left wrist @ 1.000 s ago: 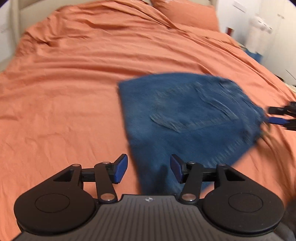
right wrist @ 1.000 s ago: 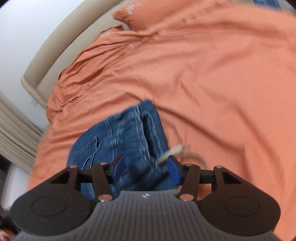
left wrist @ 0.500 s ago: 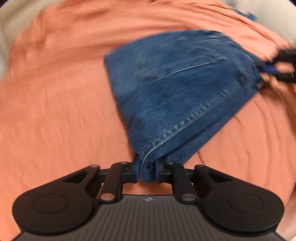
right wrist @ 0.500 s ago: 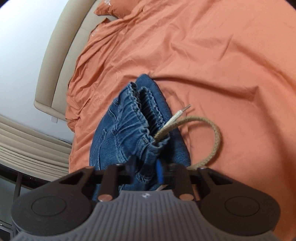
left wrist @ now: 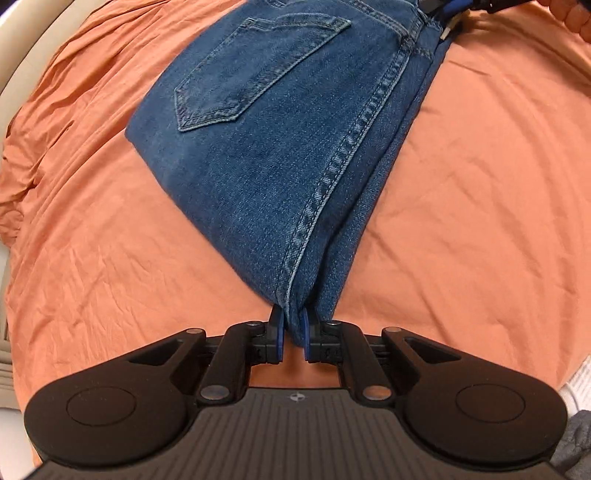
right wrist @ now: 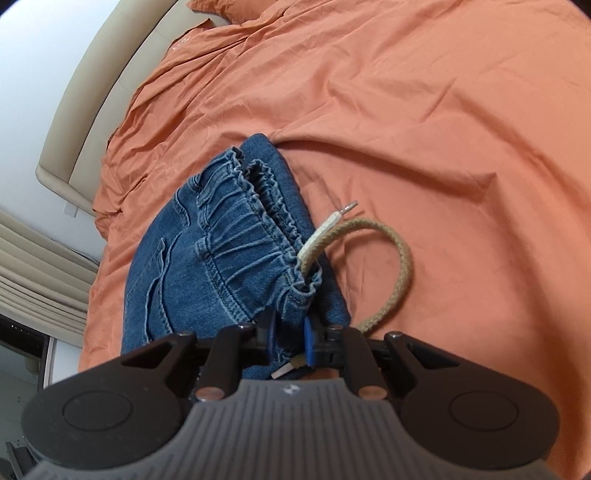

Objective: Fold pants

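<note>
Folded blue denim pants lie on the orange bedsheet, back pocket facing up. My left gripper pinches the near seam corner of the fold, its jaws closing with the pads pressed on the denim. In the right wrist view the pants show their gathered elastic waistband. My right gripper grips the waistband's near end, jaws closing with denim squeezed between the pads. A tan drawstring loops out onto the sheet. The right gripper also shows at the far end of the pants.
The wrinkled orange sheet covers the whole bed. A beige padded headboard runs along the left, with pale curtains below it and an orange pillow at the top. A person's fingers show at the upper right.
Both grippers went from open to clamped on the pants, the left on the seam corner, the right on the waistband. The left one moved in and rolled, so the pants now fill its view.
</note>
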A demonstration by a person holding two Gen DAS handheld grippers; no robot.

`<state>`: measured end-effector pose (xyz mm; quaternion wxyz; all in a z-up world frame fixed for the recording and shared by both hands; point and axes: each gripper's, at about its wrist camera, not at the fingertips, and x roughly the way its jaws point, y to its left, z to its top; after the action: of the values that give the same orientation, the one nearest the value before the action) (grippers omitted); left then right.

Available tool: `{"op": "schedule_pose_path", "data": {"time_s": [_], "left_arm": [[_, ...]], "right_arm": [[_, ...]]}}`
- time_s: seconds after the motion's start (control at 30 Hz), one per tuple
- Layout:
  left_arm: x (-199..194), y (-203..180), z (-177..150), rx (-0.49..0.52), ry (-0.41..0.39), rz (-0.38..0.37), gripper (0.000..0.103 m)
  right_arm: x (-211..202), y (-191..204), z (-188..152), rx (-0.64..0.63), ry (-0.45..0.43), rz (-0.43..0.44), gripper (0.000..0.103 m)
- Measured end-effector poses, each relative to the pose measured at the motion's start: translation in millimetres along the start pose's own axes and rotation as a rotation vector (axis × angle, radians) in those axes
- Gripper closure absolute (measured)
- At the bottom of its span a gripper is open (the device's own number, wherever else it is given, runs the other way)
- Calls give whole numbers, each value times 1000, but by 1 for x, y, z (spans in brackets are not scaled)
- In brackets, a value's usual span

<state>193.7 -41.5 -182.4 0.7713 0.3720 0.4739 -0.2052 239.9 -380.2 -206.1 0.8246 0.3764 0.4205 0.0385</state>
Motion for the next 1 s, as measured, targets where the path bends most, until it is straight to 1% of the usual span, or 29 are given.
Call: {"op": "schedule_pose_path", "data": {"time_s": [0.07,0.17,0.2,0.23,0.27,0.3,0.37,0.4,0.43,0.47,0.53,0.57,0.6,0.63,0.7,0.73,0.77,0.83,0.87,0.93,1.0], "left_arm": [[-4,7,-2,-39,-5,-20,93],[-5,21,1,-142,3,-73,94],[-5,23,0,-150,23,-84,99],[-4,22,-2,-149,54,-83,100],[-2,20,-3,-138,83,-67,102],[-2,19,-5,-136,93,-42,102],[-10,25,-6,-177,66,-27,100],[-15,29,-6,-202,47,-28,97],[-20,34,-5,-227,33,-31,95],[-25,40,-5,-249,20,-35,90],[-36,49,-4,-297,-21,-37,89],[-42,55,-3,-321,-42,-33,86],[-48,60,-2,-351,-72,-33,81],[-54,63,-2,-382,-104,-38,78],[-61,72,3,-458,-170,-43,63],[-58,79,6,-500,-200,-46,61],[-55,84,10,-544,-224,-47,57],[-42,93,19,-645,-254,-40,51],[-36,98,18,-696,-266,-52,48],[-25,107,22,-787,-296,-81,44],[-17,115,24,-845,-318,-77,37]], "right_arm": [[0,0,0,-5,1,-2,94],[-2,3,-1,-28,4,-13,94],[-4,3,-2,-34,4,-18,93],[-5,5,-3,-40,7,-24,93],[-6,5,-3,-48,9,-33,93],[-8,6,-4,-53,12,-43,95],[-12,5,-6,-67,18,-78,99],[-15,4,-7,-66,22,-92,103],[-18,3,-8,-69,23,-117,103],[-22,3,-8,-78,16,-128,103],[-34,1,-8,-74,-4,-132,102],[-41,2,-7,-73,-20,-128,102],[-48,4,-6,-75,-38,-116,102],[-55,6,-4,-81,-59,-102,102],[-66,13,-2,-101,-101,-72,101],[-69,16,-1,-116,-122,-53,100],[-71,20,1,-136,-140,-38,96],[-70,28,3,-179,-167,-15,82],[-68,31,5,-197,-175,-5,71],[-61,36,10,-220,-176,8,69],[-51,39,16,-226,-170,24,68]]}}
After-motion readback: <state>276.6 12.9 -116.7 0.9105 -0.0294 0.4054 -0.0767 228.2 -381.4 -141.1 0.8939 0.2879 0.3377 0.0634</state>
